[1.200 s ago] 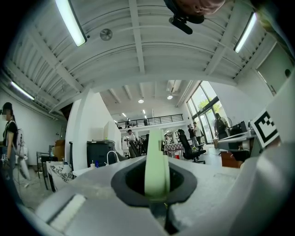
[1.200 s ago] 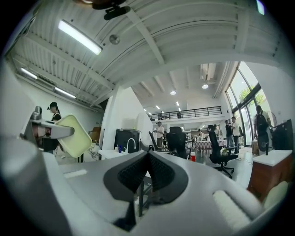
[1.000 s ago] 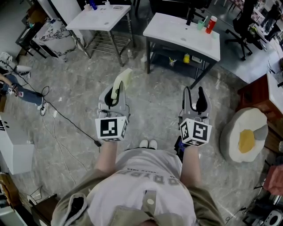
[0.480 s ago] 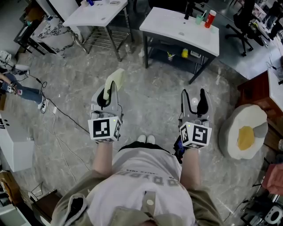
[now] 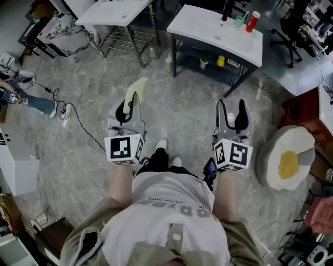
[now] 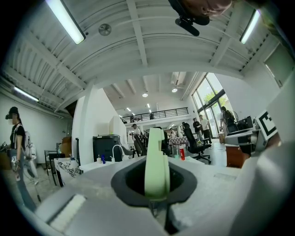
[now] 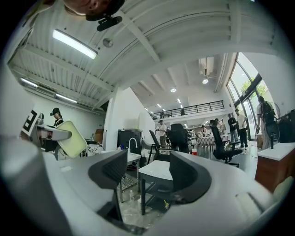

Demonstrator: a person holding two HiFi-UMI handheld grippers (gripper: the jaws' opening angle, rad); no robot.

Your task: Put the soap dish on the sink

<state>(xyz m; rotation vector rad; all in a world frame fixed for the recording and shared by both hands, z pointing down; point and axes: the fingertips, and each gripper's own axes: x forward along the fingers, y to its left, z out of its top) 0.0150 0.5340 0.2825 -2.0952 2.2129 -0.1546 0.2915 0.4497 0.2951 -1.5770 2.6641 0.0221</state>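
The soap dish (image 5: 137, 88) is pale yellow-green, and my left gripper (image 5: 128, 110) is shut on it, holding it edge-up over the floor. In the left gripper view the dish (image 6: 156, 159) stands upright between the jaws. My right gripper (image 5: 232, 111) is open and holds nothing; its jaws have just been opening. It (image 7: 143, 177) looks toward the white sink (image 7: 156, 171), and the dish (image 7: 70, 138) shows at its left. That sink (image 5: 218, 32) stands ahead on a dark frame, with a black faucet (image 5: 227, 9).
A second white sink (image 5: 115, 9) stands at the far left. An egg-shaped cushion (image 5: 287, 158) and a wooden desk (image 5: 307, 110) are at the right. Cables (image 5: 67, 136) cross the floor at the left, near a white box (image 5: 18, 174). People stand in the background.
The person has stepped forward; one foot now shows ahead between the grippers. The right jaws stand slightly wider. The left gripper still holds the soap dish.
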